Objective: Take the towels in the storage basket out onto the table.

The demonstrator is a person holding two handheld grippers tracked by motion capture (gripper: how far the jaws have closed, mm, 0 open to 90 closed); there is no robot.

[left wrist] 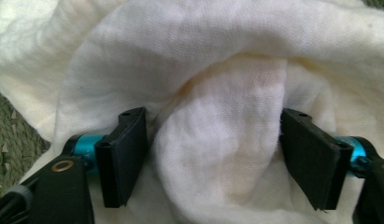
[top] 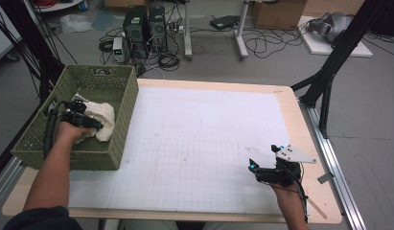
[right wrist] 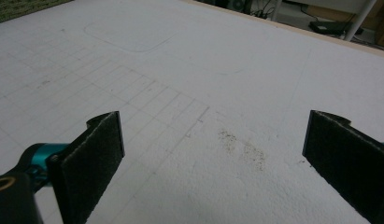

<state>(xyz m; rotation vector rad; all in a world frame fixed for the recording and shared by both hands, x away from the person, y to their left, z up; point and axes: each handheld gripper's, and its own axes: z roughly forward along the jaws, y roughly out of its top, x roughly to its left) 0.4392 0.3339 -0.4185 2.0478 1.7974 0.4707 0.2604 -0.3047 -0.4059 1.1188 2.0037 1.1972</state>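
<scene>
High view | left tool agape around cloth in basket | right tool agape, empty

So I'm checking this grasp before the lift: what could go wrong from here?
The left gripper is open with only a raised fold of the white cloth between its jaws, so closing may pinch one layer and drag the rest. The cloth lies inside the green basket, so it could catch on the rim.

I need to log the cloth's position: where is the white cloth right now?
In the high view the white cloth lies inside the green woven basket at the table's left edge, with the left gripper on it, jaws open around a fold.
</scene>
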